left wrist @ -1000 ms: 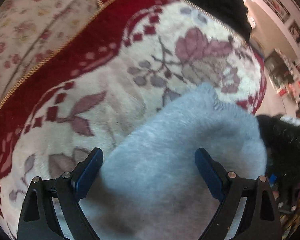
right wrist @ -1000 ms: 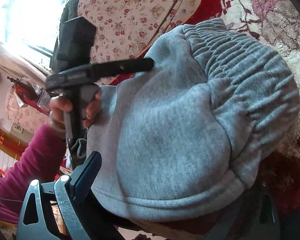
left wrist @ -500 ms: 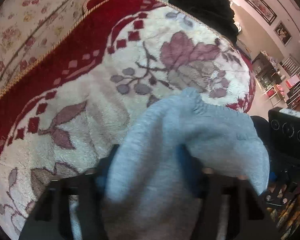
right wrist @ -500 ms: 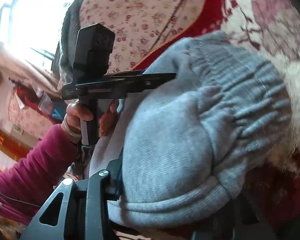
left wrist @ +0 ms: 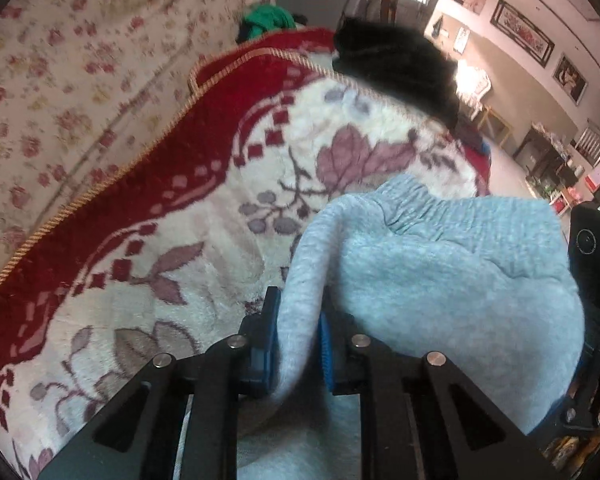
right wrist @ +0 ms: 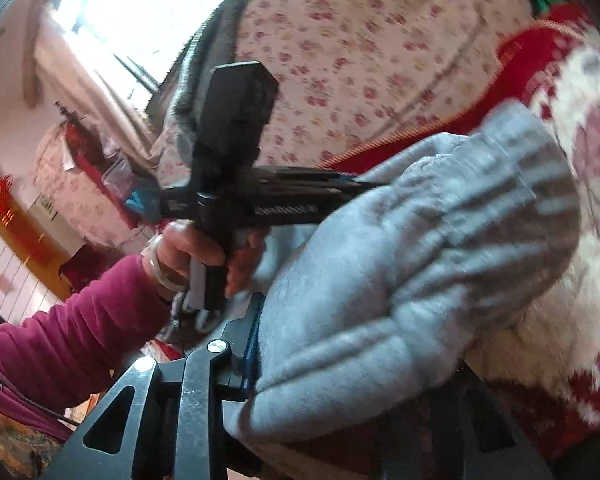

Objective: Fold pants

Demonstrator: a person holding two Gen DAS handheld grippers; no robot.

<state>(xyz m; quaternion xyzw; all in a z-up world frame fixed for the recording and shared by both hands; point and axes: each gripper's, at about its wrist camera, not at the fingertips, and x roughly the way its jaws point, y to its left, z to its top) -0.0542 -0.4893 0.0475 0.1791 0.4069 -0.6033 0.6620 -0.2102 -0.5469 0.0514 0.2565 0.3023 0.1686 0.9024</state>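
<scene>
Grey sweatpants (left wrist: 440,272) lie bunched on a red and cream floral blanket (left wrist: 204,216), the elastic waistband (left wrist: 416,204) at the far side. My left gripper (left wrist: 296,348) is shut on a fold of the grey fabric, pinched between its blue pads. In the right wrist view the pants (right wrist: 412,272) fill the middle, and my right gripper (right wrist: 312,360) is shut on their near edge; its right finger is hidden under the cloth. The left gripper (right wrist: 364,184) also shows there from the side, held by a hand in a magenta sleeve.
A floral sofa back (left wrist: 60,80) rises behind the blanket. A black garment (left wrist: 396,68) and a green one (left wrist: 268,20) lie at the far end. A black device (left wrist: 596,248) sits at the right edge. Room furniture stands beyond.
Both grippers have gone from open around the pants to shut on the grey fabric. The pants have bunched and lifted, and both views have tilted up toward the sofa's far end.
</scene>
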